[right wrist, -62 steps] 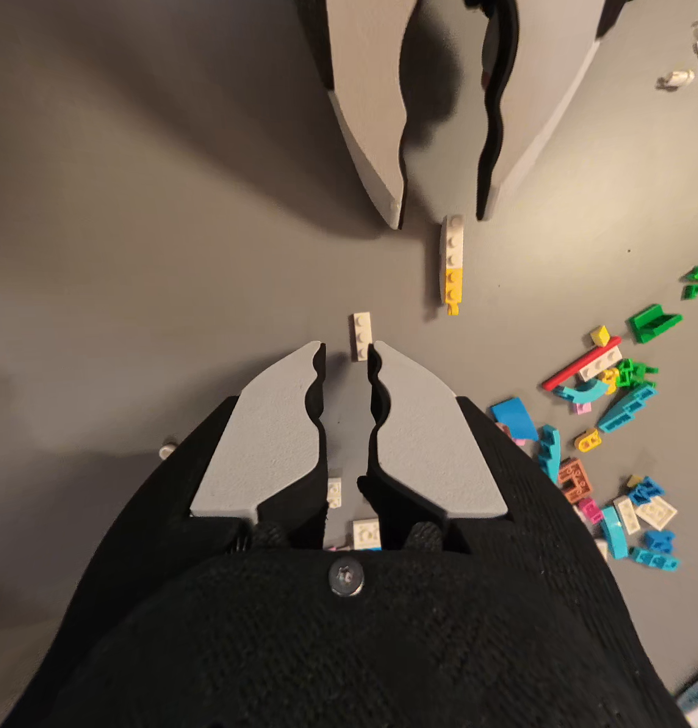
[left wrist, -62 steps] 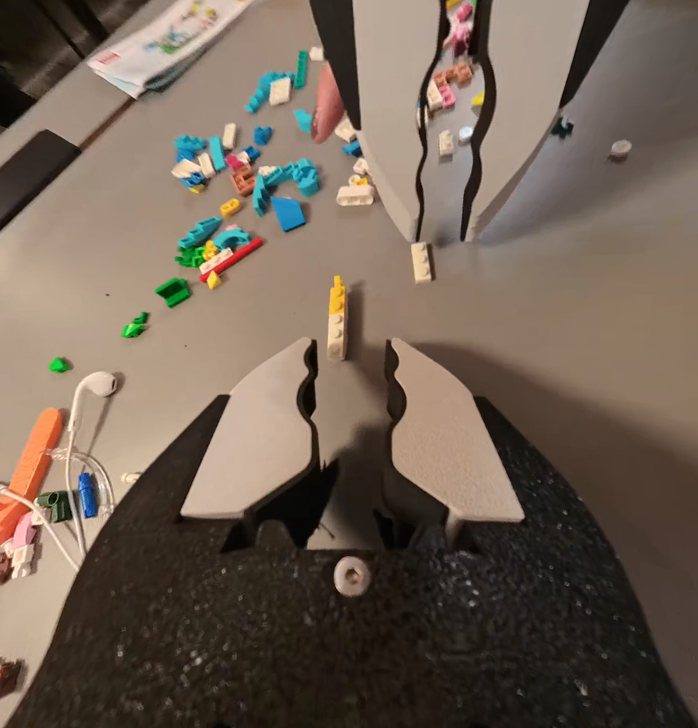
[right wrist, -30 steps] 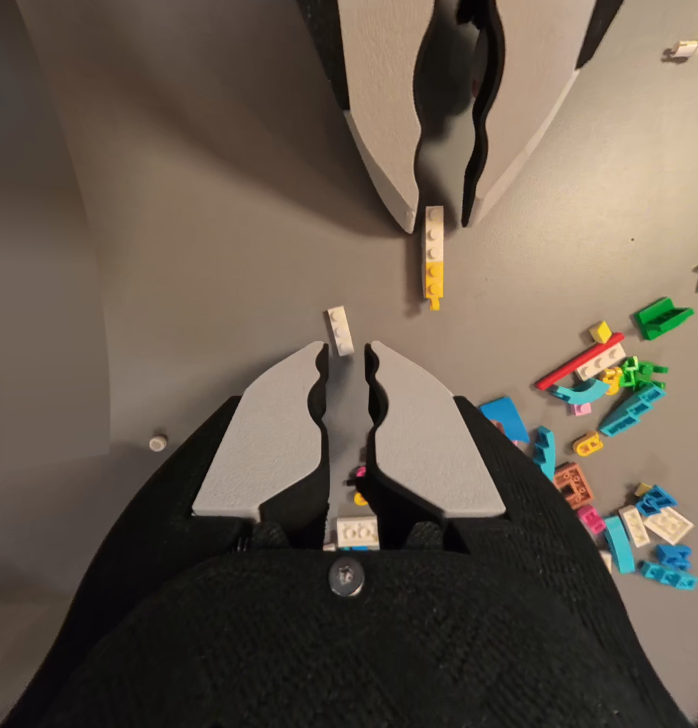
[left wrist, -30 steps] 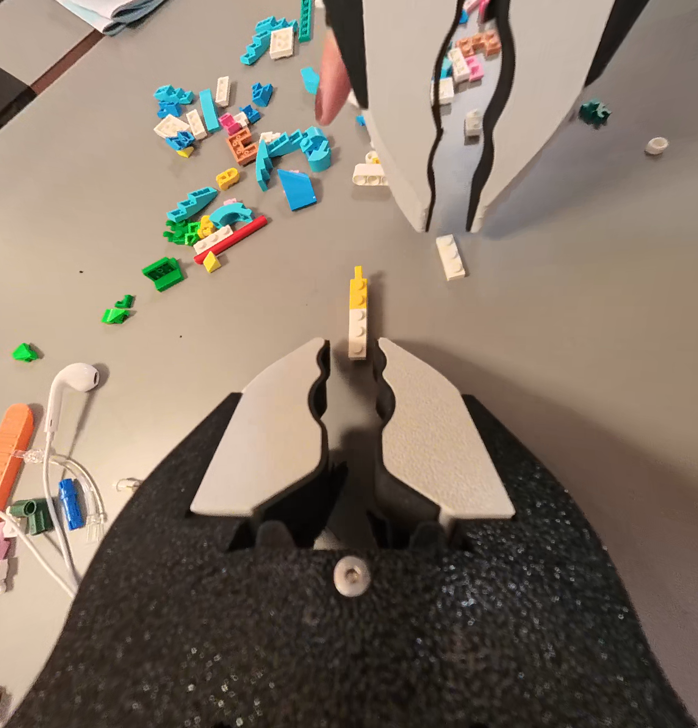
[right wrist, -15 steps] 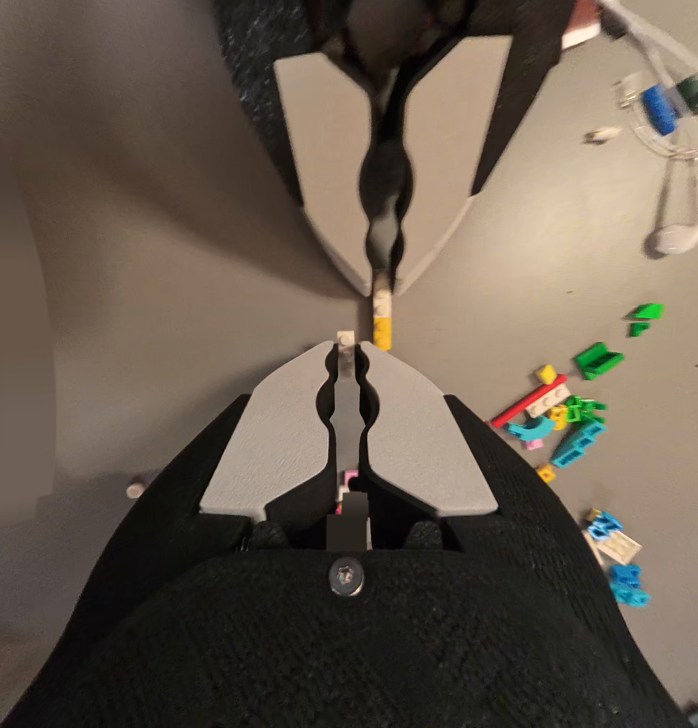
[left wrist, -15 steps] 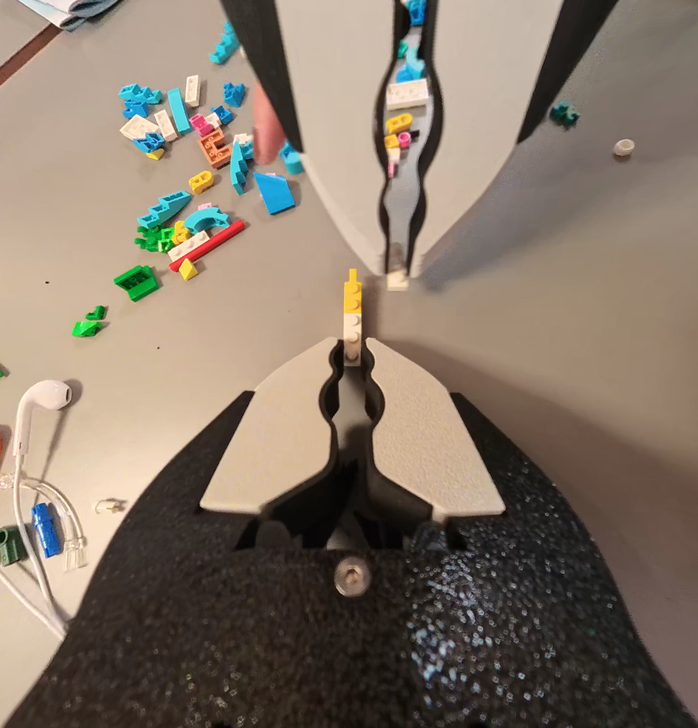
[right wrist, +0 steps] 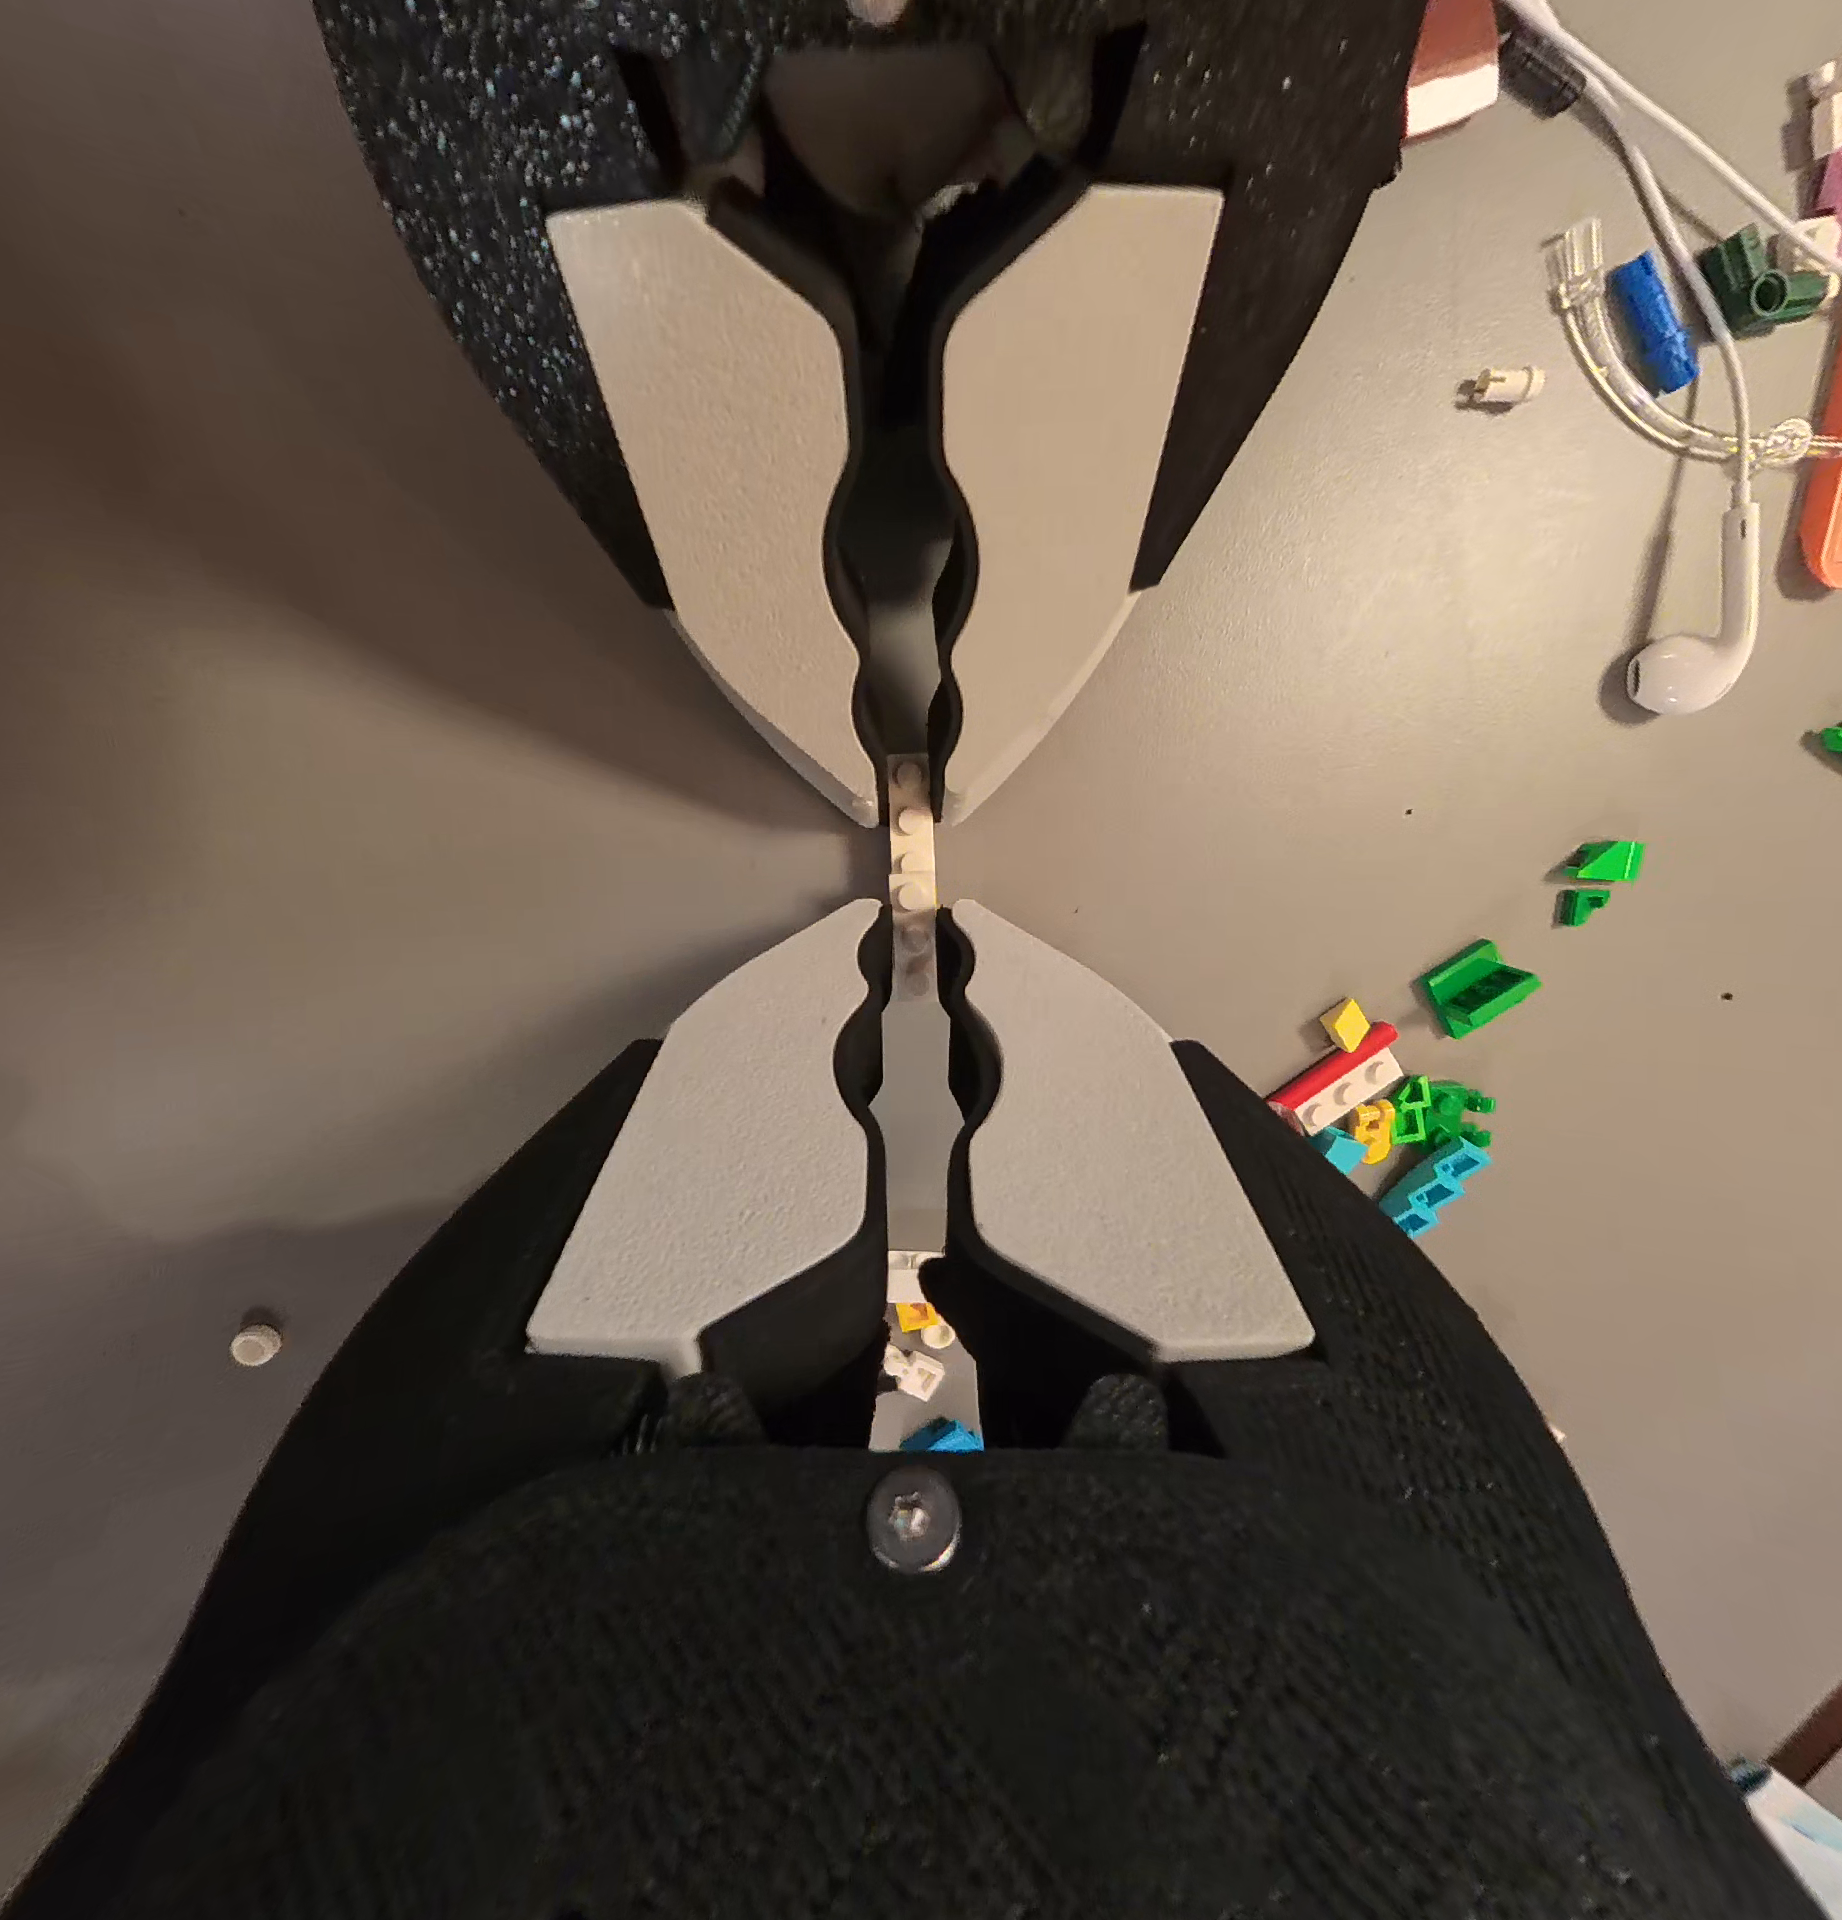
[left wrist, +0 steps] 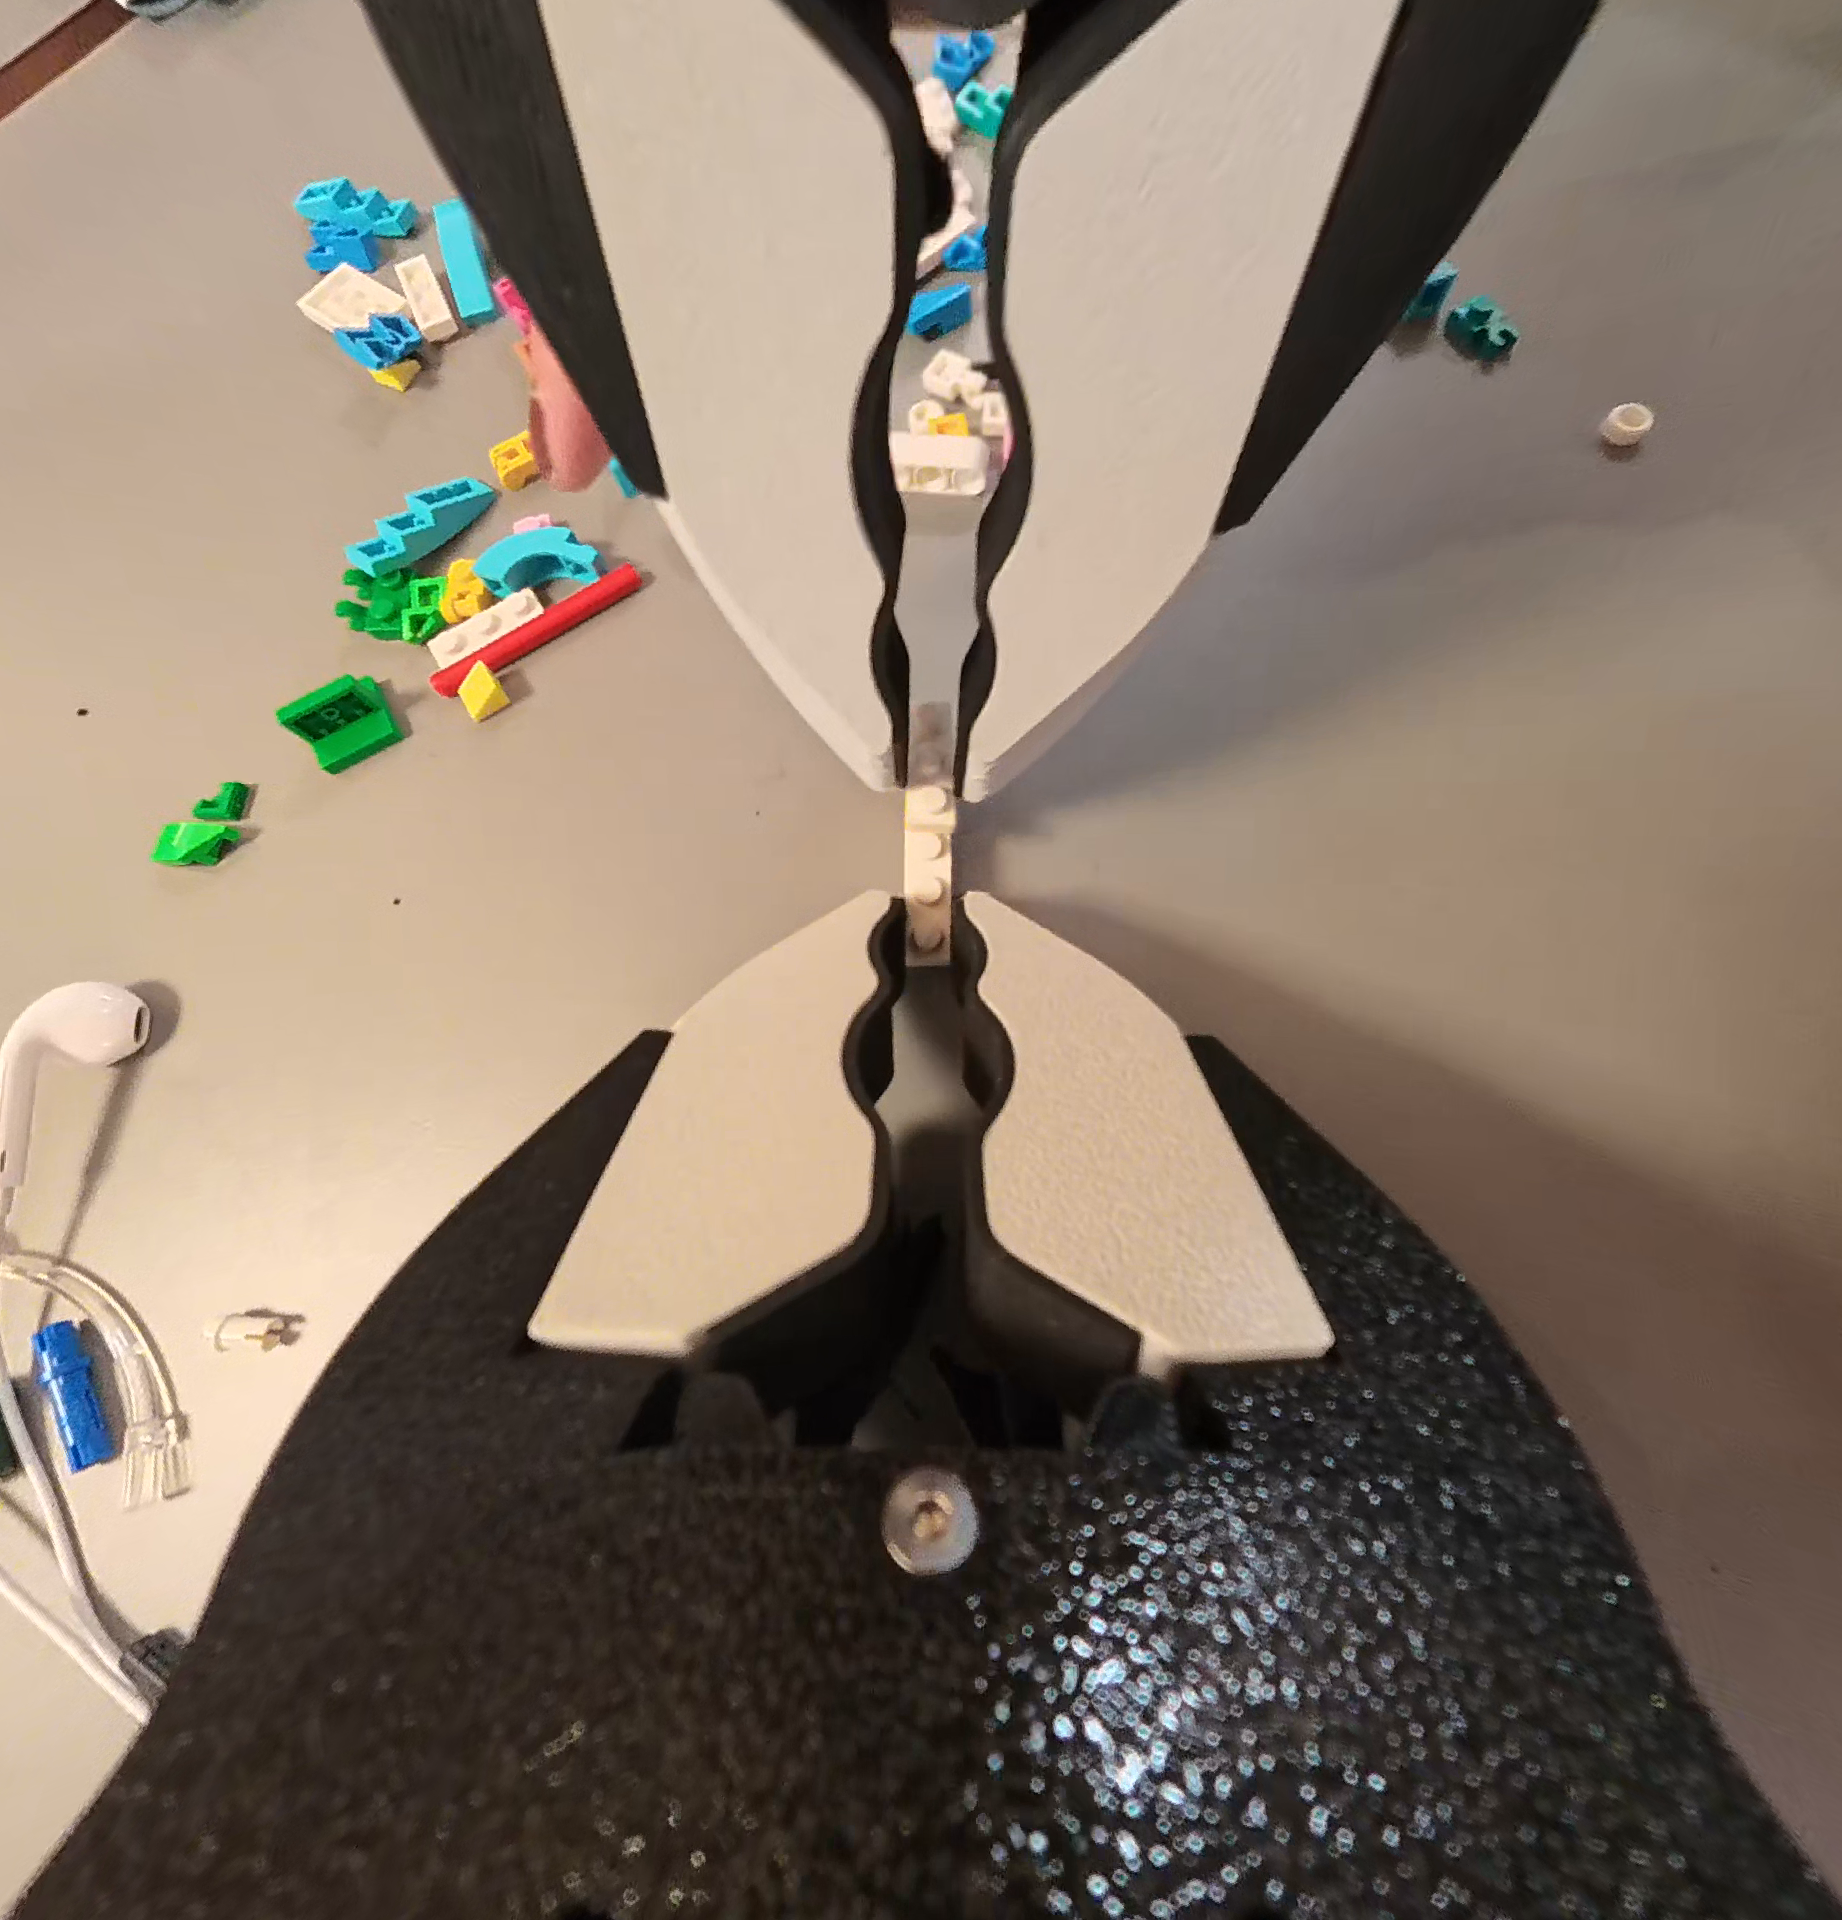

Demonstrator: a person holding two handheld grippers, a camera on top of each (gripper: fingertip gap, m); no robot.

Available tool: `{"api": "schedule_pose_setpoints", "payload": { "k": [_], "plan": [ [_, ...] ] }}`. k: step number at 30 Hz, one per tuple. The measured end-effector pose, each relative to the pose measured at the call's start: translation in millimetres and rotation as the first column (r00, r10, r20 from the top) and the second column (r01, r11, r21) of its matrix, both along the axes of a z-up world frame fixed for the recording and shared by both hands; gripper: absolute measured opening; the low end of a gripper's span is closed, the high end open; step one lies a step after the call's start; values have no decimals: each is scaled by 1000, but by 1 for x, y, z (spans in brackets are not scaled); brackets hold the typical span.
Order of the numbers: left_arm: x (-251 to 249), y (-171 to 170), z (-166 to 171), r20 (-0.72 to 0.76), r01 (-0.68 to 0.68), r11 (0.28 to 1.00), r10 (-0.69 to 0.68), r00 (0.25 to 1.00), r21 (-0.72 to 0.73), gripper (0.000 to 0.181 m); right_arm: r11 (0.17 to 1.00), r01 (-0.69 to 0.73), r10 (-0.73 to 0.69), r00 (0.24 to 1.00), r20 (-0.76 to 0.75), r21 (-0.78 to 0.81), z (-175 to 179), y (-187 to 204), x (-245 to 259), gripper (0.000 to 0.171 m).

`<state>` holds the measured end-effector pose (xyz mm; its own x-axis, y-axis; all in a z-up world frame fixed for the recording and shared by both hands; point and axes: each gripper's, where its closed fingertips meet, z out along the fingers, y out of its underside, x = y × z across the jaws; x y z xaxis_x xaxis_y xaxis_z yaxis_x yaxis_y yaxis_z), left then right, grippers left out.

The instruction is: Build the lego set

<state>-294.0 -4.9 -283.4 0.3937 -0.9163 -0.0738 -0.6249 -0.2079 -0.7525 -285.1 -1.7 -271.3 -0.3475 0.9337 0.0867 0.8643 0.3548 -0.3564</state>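
Our left gripper (left wrist: pixel 929 928) and right gripper (right wrist: pixel 915 925) meet tip to tip, jaws pinching studded white plates (left wrist: pixel 927 847) above the matte grey desk (left wrist: pixel 1519 935).

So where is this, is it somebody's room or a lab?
Probably a desk or hobby table at home or in an office, though I can't be sure: a plain grey tabletop with loose lego pieces scattered about and white earphones lying beside them.
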Motion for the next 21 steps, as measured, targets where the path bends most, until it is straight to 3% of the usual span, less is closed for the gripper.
{"api": "schedule_pose_setpoints", "payload": {
  "k": [2, 4, 7, 21],
  "plan": [
    [0, 1, 0, -3, -7, 1000, 7, 1000, 12, 9, 1000, -2, 2, 1000, 15, -9, -1, 0, 0, 6],
    [-1, 2, 2, -1, -16, 999, 16, 1000, 29, 28, 1000, 1, -1, 1000, 25, -11, -1, 1, -1, 6],
    [-2, 1, 2, 0, -14, 999, 14, 1000, 35, 36, 1000, 1, -1, 1000, 28, -11, -1, 3, -2, 7],
    [-1, 4, 1, -25, 2, 998, 0, 1000, 62, 8, 995, 49, -48, 999, 14, -81, 0, 2, -3, 6]
  ]
}}
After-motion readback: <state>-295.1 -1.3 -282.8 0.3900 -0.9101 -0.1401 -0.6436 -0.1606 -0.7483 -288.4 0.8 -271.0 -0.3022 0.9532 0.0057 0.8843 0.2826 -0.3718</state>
